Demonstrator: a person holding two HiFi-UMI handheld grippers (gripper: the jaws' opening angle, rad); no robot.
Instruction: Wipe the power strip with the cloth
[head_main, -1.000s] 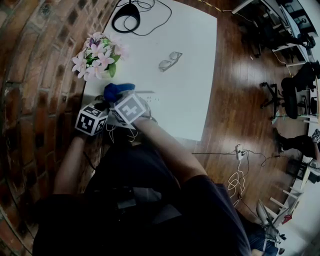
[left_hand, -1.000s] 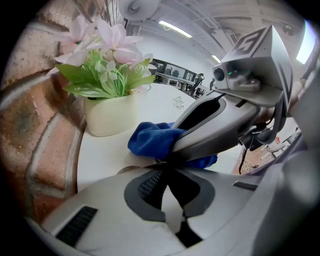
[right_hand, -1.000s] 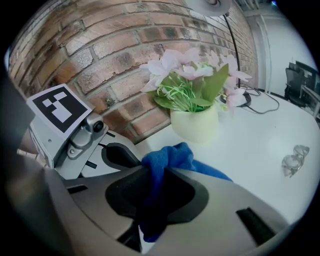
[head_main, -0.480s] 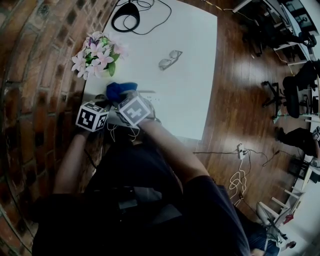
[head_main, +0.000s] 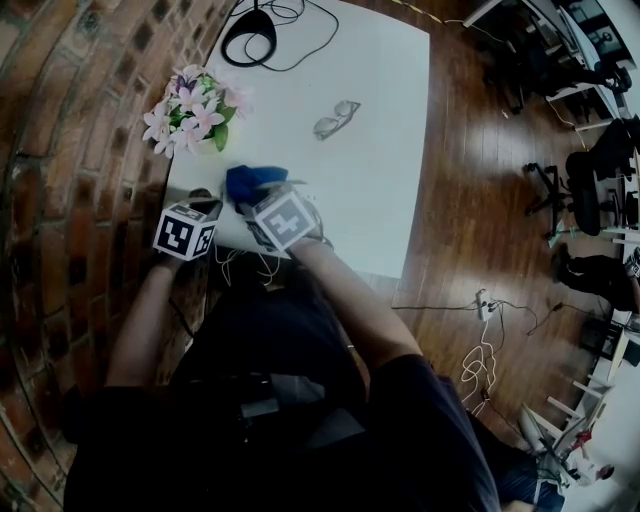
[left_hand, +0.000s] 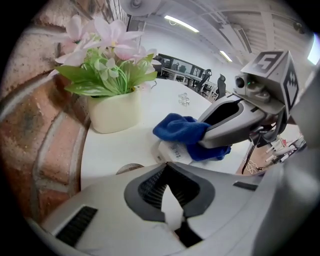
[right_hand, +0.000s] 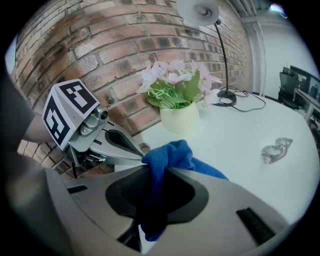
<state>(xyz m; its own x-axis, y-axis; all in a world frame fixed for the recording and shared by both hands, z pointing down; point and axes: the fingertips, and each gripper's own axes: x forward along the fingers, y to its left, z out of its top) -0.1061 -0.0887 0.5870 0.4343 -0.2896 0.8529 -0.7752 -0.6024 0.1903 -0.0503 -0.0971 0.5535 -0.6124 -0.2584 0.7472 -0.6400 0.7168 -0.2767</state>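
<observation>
A blue cloth (head_main: 250, 180) is bunched on the near left part of the white table (head_main: 380, 180). My right gripper (right_hand: 157, 167) is shut on the cloth (right_hand: 167, 155), which hangs down between its jaws. In the left gripper view the cloth (left_hand: 182, 131) lies over a white power strip (left_hand: 172, 150), with the right gripper (left_hand: 202, 137) pressing it there. My left gripper (left_hand: 167, 165) is shut just short of the strip's near end. A white sliver shows between its jaws; I cannot tell what it is. In the right gripper view the left gripper (right_hand: 140, 156) sits beside the cloth.
A cream pot of pink flowers (head_main: 190, 110) stands by the brick wall (head_main: 70, 150). Glasses (head_main: 335, 120) lie mid-table, and a black lamp base (head_main: 250, 40) with its cord is at the far end. Wooden floor with cables (head_main: 480, 330) lies to the right.
My right gripper has slid to the right across the table with the cloth. The left gripper has stayed where it was.
</observation>
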